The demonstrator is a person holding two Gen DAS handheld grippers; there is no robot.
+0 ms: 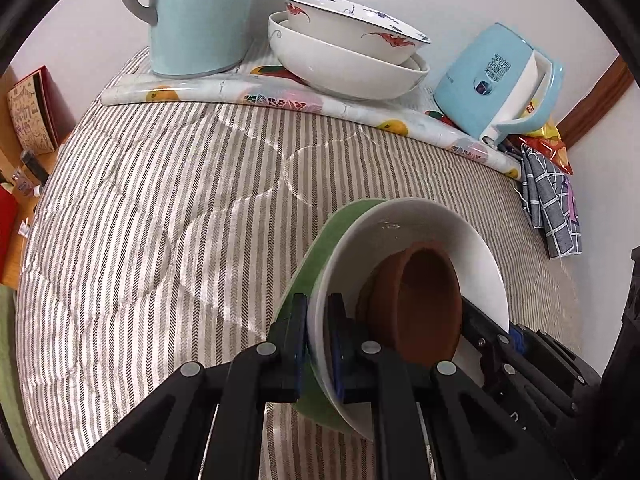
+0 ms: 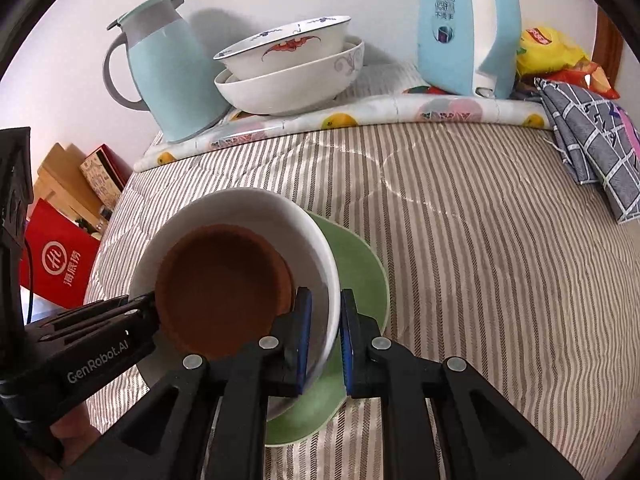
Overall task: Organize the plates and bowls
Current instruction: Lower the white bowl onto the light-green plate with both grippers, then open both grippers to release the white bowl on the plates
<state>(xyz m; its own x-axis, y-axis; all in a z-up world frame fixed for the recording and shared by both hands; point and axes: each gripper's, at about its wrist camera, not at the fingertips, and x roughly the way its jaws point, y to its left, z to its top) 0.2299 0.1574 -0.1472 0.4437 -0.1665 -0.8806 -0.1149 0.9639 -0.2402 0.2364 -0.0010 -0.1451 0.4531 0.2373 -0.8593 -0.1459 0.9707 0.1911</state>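
Over the striped quilted worktop (image 2: pixel 480 260), the green plate (image 2: pixel 360 264) carries a white bowl (image 2: pixel 248 208) with a brown bowl (image 2: pixel 220 288) nested inside, the stack spanning between left claw (image 1: pixel 318 344) and right claw (image 2: pixel 325 332), each clamped on an opposite rim of the white bowl.

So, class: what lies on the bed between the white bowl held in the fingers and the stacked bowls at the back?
Only bare striped quilt separates the white bowl from the stacked bowls, until the fruit-print mat under them; both views show it.
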